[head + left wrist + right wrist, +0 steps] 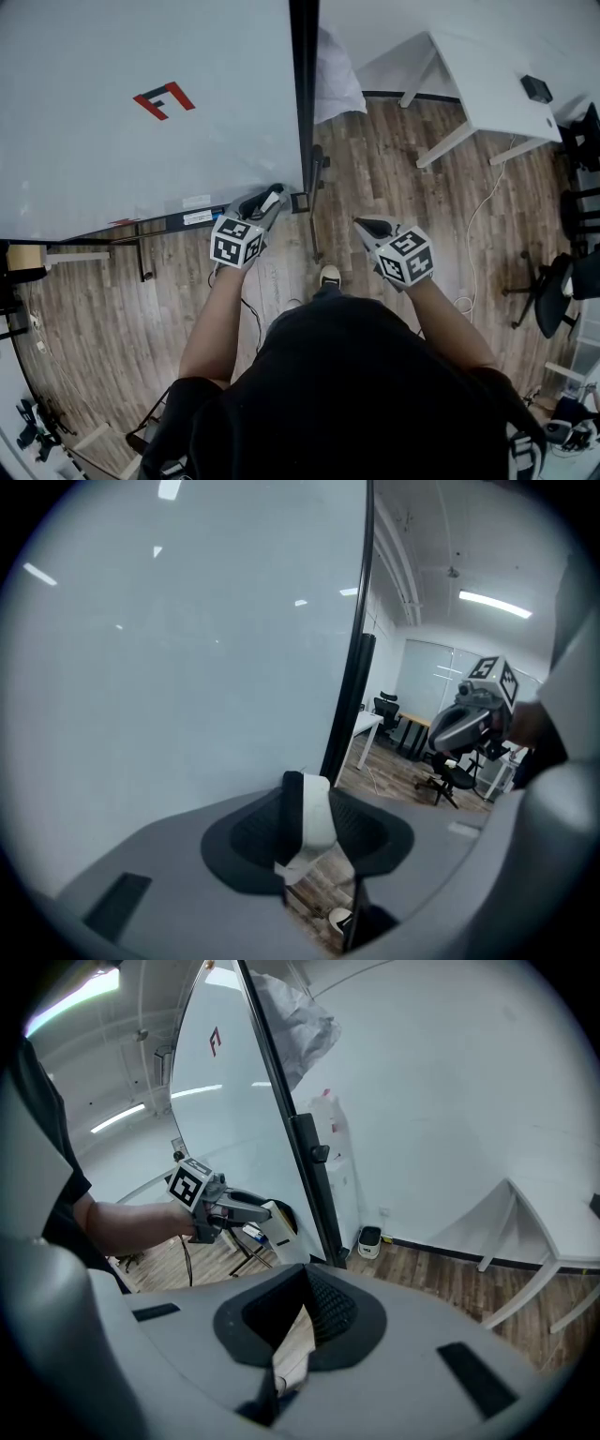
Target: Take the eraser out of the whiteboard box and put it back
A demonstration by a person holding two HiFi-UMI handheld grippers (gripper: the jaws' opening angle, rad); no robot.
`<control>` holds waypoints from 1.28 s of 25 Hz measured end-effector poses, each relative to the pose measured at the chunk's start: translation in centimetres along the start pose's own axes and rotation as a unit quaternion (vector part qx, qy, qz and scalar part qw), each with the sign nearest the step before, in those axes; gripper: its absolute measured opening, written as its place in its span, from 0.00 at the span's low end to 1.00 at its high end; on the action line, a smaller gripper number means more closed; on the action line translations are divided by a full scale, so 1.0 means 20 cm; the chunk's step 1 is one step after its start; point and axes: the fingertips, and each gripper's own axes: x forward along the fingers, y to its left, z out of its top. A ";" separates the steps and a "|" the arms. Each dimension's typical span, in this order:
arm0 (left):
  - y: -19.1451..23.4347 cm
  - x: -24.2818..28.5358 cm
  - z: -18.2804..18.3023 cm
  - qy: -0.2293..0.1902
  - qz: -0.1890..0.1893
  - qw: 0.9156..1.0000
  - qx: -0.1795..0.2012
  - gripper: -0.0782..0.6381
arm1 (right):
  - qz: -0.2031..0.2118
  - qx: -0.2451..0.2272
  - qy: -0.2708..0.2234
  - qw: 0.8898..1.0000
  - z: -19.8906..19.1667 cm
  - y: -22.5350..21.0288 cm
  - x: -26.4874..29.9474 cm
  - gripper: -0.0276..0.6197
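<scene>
The eraser (271, 200), a white block with a black felt face, sits between the jaws of my left gripper (273, 194), which is shut on it. It hangs at the lower right corner of the whiteboard (131, 150), just above the dark tray rail (173, 223) along the board's bottom edge. In the left gripper view the eraser (316, 816) stands upright between the pads, with the whiteboard (187, 649) close behind. My right gripper (362, 223) is over the wooden floor to the right, shut and empty. In the right gripper view the left gripper (255, 1215) holds the eraser (279, 1228).
A red mark (164, 99) is drawn on the board. The board's black frame post (303, 94) and stand foot (316, 202) are between the grippers. A white table (487, 80) stands at the back right, office chairs (553, 291) at the right, and a cable (480, 234) lies on the floor.
</scene>
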 end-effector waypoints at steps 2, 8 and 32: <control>0.00 -0.03 0.03 -0.009 0.003 1.000 0.002 0.33 | -0.001 0.000 -0.002 1.000 0.00 0.01 -0.01 0.04; 0.02 -0.11 0.11 -0.033 0.007 0.999 -0.003 0.33 | -0.012 0.002 -0.015 1.000 0.04 0.00 -0.04 0.04; -0.02 -0.56 0.02 -0.065 0.018 0.997 -0.026 0.32 | -0.005 -0.014 -0.032 0.999 0.05 0.29 -0.07 0.04</control>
